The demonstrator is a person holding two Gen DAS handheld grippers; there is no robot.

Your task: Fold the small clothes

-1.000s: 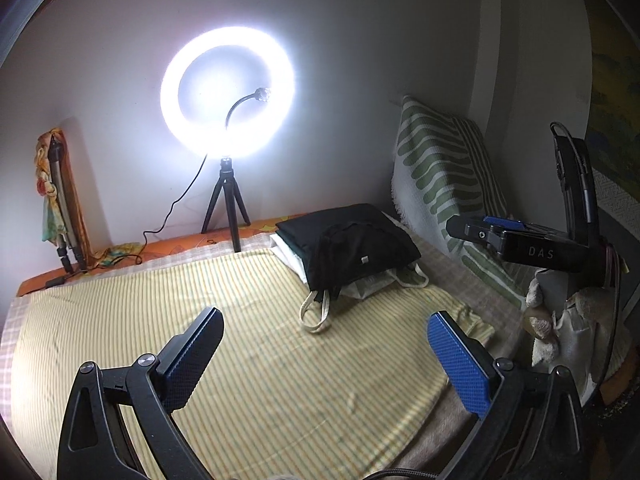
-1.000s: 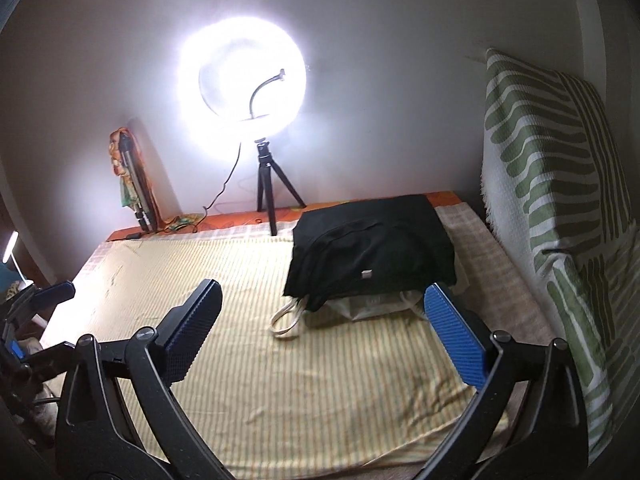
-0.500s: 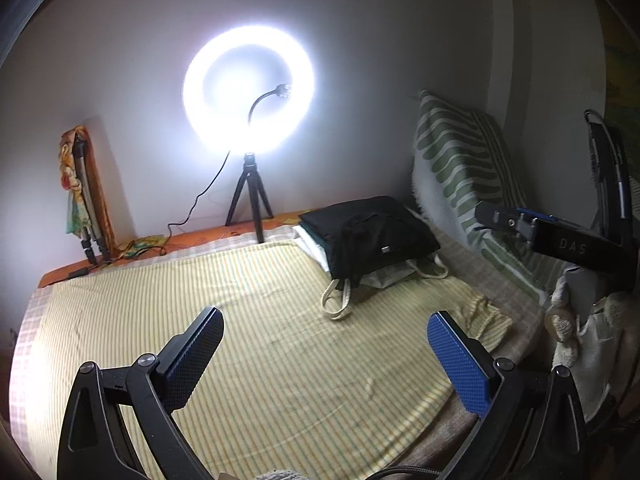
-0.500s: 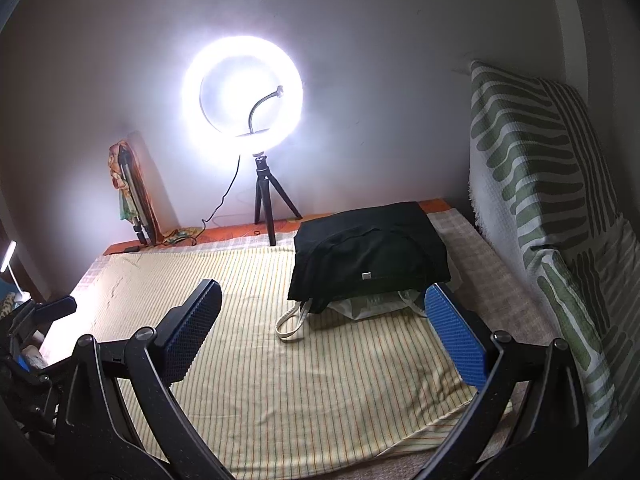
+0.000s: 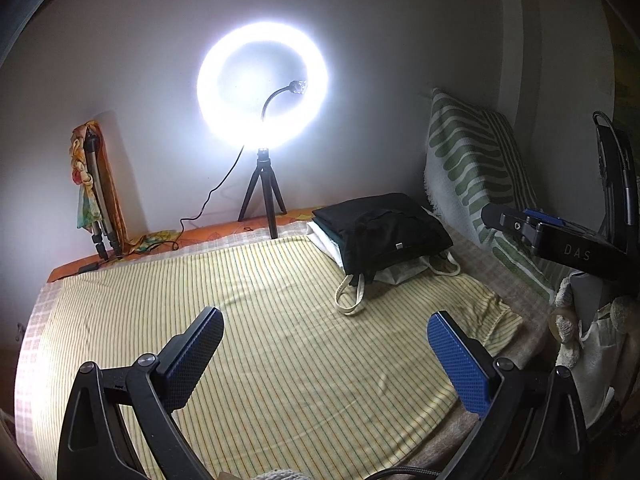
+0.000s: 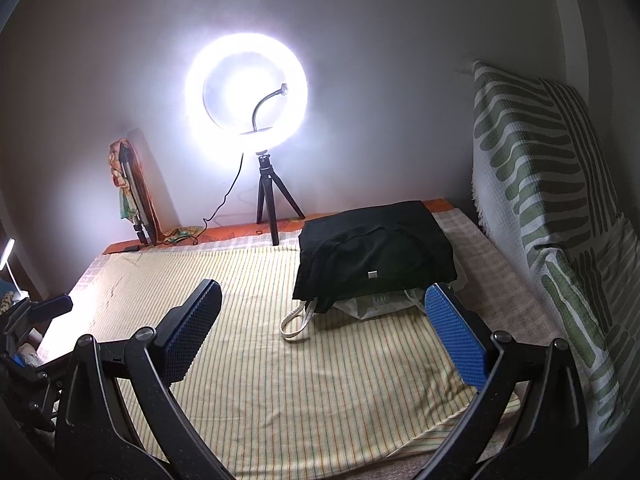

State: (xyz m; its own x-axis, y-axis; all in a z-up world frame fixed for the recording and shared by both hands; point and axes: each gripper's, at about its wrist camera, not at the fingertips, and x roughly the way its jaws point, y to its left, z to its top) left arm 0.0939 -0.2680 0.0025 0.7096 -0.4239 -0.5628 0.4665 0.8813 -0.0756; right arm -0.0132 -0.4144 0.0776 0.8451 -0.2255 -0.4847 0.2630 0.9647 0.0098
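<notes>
Left view only: right gripper (image 5: 516, 226) at frame edge.
Clothes stack (image 6: 374, 254): black, folded, on striped sheet (image 6: 320, 380).
Left gripper (image 5: 326, 358), right gripper: jaws spread, empty.

A bed (image 5: 280, 360) under a yellow striped sheet (image 6: 320, 380) carries a stack of dark folded clothes (image 6: 372, 252), with a ring light tripod (image 6: 272, 204) just left of the stack.
</notes>
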